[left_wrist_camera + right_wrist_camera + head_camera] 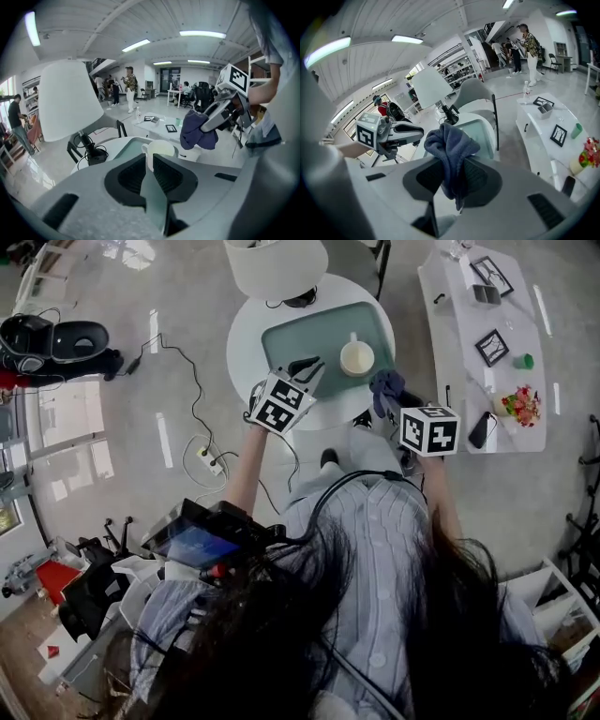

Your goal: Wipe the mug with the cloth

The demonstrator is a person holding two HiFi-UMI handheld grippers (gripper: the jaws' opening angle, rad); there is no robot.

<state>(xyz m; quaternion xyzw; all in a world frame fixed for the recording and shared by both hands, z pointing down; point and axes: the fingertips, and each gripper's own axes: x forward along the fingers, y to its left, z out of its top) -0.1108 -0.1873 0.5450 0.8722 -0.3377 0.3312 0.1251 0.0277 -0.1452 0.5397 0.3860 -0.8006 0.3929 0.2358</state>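
Your right gripper point(451, 164) pinches the cloth point(449, 140) between its pads, with a bunch bulging above the jaws and a tail hanging below them. It looks soft, light and floppy, so grip it by the bunched middle. Your left gripper point(149, 158) has its jaws nearly together, leaving a thin slit with nothing in it. A little beyond their tips the mug point(161, 149) stands upright on the tray point(126, 149), handle to the jaws' left. I judge the mug rigid, smooth, probably slippery and breakable. Take it across the rim wall or by the handle.
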